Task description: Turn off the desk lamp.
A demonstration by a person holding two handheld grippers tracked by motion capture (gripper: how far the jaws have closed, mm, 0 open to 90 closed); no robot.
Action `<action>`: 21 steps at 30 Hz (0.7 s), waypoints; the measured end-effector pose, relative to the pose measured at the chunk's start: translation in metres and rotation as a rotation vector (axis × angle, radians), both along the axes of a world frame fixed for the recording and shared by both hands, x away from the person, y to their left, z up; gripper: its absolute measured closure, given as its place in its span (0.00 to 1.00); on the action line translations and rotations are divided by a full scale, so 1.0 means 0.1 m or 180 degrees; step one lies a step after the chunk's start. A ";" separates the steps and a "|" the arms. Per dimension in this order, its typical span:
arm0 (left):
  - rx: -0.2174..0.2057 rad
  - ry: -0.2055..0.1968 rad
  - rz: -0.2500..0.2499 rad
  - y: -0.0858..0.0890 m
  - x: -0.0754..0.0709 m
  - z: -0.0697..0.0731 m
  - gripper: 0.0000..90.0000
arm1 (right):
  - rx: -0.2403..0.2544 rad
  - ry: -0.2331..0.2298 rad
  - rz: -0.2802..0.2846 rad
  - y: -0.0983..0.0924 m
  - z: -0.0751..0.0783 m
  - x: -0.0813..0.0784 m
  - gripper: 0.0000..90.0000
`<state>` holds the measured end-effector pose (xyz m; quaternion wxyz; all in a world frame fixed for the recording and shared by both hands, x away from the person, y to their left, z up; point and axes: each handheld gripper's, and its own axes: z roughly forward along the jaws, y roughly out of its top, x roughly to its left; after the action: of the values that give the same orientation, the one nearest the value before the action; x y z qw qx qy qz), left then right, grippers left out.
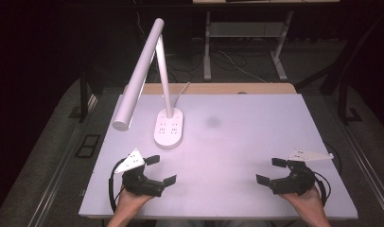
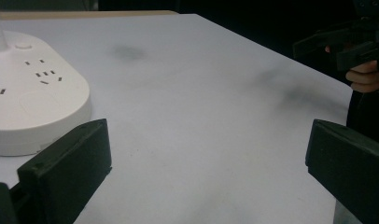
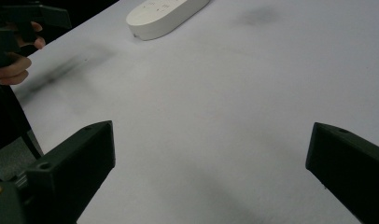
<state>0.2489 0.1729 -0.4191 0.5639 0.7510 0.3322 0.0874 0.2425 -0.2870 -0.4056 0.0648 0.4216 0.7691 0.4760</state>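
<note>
High view: both grippers, left (image 1: 161, 170) and right (image 1: 269, 170), fingers apart, near the table's (image 1: 256, 137) front edge.

Your left hand-held gripper (image 1: 161, 169) sits low at the near left of the surface (image 1: 237, 142), your left hand (image 1: 131, 198) wrapped round its grip from below and your forearm coming in from the bottom edge. Its jaws stand wide apart, angled inward toward your other side, with nothing between them. Your right hand-held gripper (image 1: 271, 171) mirrors it at the near right, held by your right hand (image 1: 303, 198), jaws spread just as wide and turned inward, likewise empty. The two are well apart and roughly level with each other. Each carries its grey three-cornered plate on top, and a cable loops from each beside your wrist.
</note>
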 end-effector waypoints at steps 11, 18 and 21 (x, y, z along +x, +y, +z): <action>0.0003 -0.0002 0.0033 0.02 0.00 0.00 0.00 | -0.0023 0.0015 0.0117 0.05 0.10 0.05 0.01; 0.0006 0.0000 0.0017 0.02 0.00 0.00 0.00 | -0.0018 0.0003 0.0200 0.10 0.21 0.13 0.01; 0.0011 0.0000 0.0022 0.02 0.00 0.00 0.00 | -0.0017 0.0011 0.0220 0.12 0.24 0.16 0.01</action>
<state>0.2490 0.1746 -0.4193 0.5623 0.7509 0.3345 0.0899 0.2589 -0.2747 -0.3818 0.0481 0.3955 0.7846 0.4751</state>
